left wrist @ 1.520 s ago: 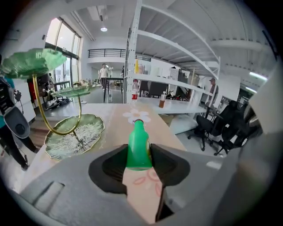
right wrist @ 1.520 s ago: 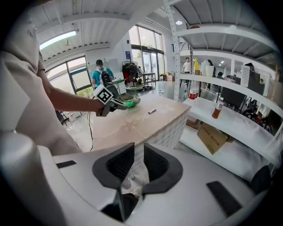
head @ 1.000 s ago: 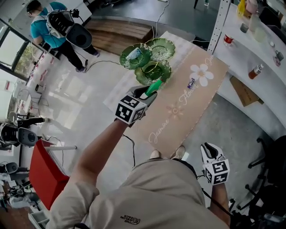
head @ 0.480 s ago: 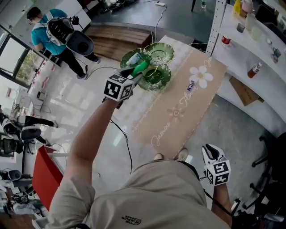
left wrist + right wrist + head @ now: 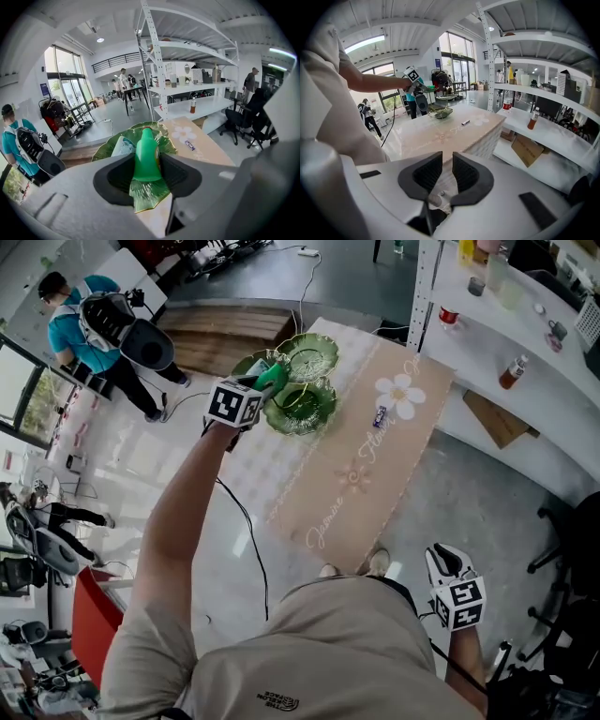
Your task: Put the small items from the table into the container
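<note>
While clenching the green plastic bottle (image 5: pixel 146 157) in the left jaws just above the green leaf-shaped glass dish (image 5: pixel 147 199), mid-placing: lower, then release; right jaws barely parted, empty.

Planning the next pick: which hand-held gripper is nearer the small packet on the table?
Left. The left hand-held gripper, holding a green bottle, is over the green dishes beside the packet; the right hand-held gripper hangs by the person's hip.

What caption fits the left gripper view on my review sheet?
Left tongs grip a green bottle over the green leaf-shaped dishes, one holding a small packet.
</note>
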Demonstrator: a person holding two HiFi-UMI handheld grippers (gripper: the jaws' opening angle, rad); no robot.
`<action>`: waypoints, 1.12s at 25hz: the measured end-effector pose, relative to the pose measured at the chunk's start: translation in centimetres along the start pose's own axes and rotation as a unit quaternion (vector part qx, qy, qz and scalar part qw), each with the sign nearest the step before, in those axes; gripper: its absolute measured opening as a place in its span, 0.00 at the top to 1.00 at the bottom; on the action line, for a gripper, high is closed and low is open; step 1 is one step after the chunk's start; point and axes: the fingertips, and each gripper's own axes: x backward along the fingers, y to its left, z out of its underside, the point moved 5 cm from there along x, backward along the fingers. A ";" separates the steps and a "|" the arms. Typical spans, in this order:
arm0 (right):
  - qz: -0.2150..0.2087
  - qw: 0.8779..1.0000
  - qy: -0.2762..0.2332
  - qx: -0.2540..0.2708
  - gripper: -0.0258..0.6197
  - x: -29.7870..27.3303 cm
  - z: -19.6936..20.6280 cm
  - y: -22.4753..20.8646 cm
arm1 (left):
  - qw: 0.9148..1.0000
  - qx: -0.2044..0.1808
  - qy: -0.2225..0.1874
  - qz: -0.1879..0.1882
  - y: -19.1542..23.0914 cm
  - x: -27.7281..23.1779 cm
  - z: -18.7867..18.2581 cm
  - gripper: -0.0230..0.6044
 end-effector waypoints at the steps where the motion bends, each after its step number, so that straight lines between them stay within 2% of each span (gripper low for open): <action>1: 0.002 1.000 0.000 -0.002 0.84 0.2 0.1 -0.1 | 1.000 0.000 0.003 -0.001 0.1 -0.3 -0.1 0.70; 15: -0.001 1.000 -0.005 -0.003 0.84 0.3 0.3 0.5 | 1.000 -0.010 0.005 -0.021 -0.2 0.1 0.0 0.69; 28: -0.017 1.000 -0.008 0.015 0.84 -0.5 -0.2 2.9 | 0.999 0.002 -0.047 -0.020 -1.4 5.1 0.9 0.69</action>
